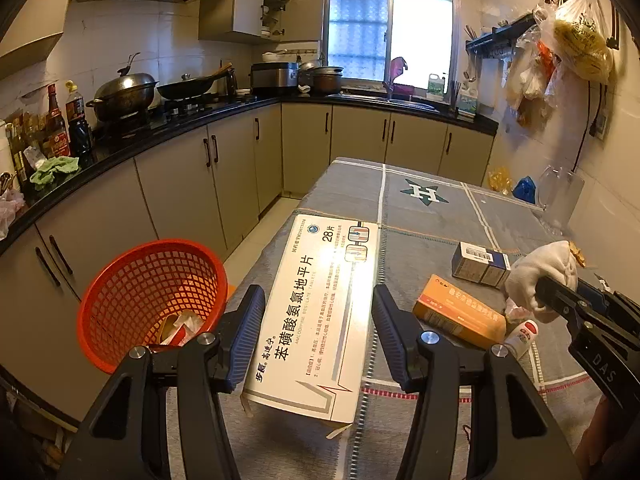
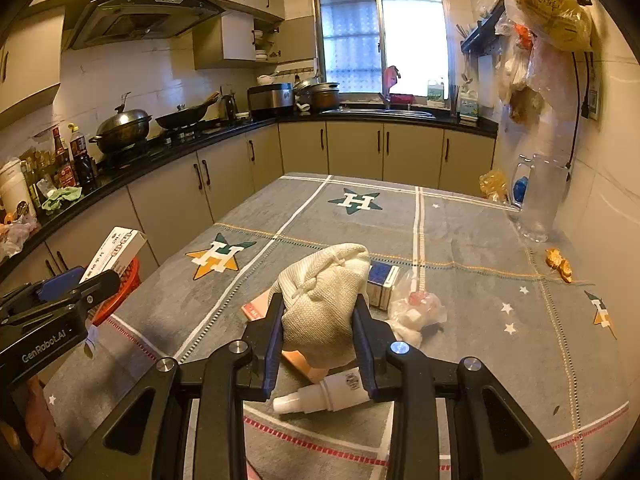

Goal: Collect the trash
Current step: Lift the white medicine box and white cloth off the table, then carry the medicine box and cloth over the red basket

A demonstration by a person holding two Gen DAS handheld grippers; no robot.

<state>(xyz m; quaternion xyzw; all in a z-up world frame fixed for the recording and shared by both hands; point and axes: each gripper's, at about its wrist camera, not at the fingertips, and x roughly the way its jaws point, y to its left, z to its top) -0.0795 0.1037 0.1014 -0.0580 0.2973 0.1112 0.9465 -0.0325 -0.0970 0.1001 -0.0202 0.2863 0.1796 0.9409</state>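
Over the desk [image 2: 480, 248] edge, left tool [image 1: 318, 320] has the white pill box [image 1: 320, 312] pinched, right by the red basket [image 1: 152, 292]; right tool [image 2: 318, 332] squeezes a cloth pouch [image 2: 324, 300] above the desk.

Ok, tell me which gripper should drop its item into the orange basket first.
Left, probably. The left gripper holds the long white medicine box right beside the orange basket. The right gripper, clamped on the cloth pouch, sits further along the table.

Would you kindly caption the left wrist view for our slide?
Left tool grips a white medicine box near the orange basket.
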